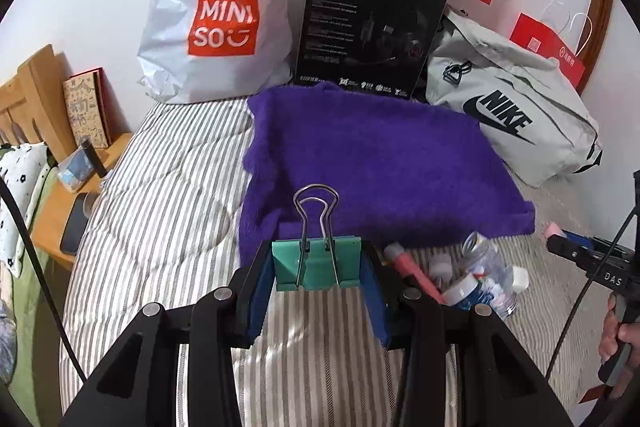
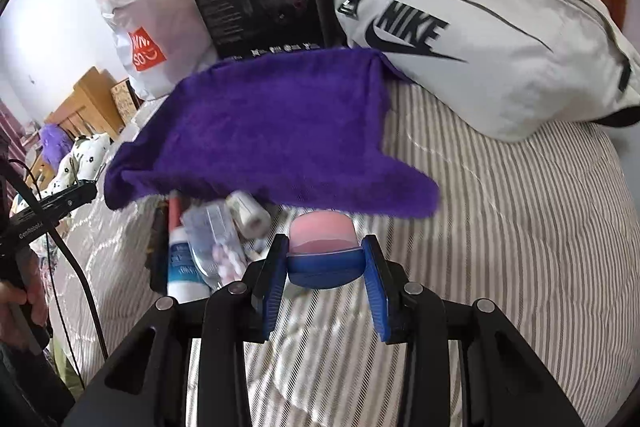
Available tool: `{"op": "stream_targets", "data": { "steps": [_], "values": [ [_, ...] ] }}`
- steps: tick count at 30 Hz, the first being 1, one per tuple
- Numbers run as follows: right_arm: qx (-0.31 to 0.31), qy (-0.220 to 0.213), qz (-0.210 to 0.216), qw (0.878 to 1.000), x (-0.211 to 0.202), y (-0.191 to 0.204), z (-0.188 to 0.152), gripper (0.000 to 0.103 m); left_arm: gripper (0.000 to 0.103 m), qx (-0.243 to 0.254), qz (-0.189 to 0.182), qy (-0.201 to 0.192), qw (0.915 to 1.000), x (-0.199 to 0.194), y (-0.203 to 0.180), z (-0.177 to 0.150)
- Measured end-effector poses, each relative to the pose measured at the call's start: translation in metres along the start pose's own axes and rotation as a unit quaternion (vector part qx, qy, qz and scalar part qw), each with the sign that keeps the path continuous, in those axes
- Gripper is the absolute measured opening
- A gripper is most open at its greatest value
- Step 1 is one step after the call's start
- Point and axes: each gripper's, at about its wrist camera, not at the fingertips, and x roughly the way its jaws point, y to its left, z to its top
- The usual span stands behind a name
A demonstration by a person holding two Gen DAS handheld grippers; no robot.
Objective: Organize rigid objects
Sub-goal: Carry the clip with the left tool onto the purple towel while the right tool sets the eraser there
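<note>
1. left gripper (image 1: 318, 267) jaws were clamped on a green binder clip (image 1: 316, 263), just before the purple towel (image 1: 372, 163).
2. right gripper (image 2: 325, 263) jaws gripped a pink-and-blue container (image 2: 322, 247) beside the towel's near edge.

Each of the 2 wrist cameras looked steeply down along its own gripper at the striped bed (image 1: 168, 211), close above it. The purple towel (image 1: 372, 163) lay ahead in both views, the right camera (image 2: 256, 131) seeing it from further right.
</note>
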Motion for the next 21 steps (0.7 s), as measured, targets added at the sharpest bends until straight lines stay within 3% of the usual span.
{"op": "stream_targets", "data": {
  "steps": [11,21],
  "values": [
    [-0.028,-0.003,0.013,1.000,0.019,0.010,0.059,0.037,0.040,0.016,-0.019,-0.004,0.9997,0.031,-0.016,0.054],
    [-0.026,0.007,0.024,0.999,0.067,0.009,0.114,0.037,0.040,0.018,-0.036,0.008,0.9992,0.083,-0.024,0.093]
  ]
}}
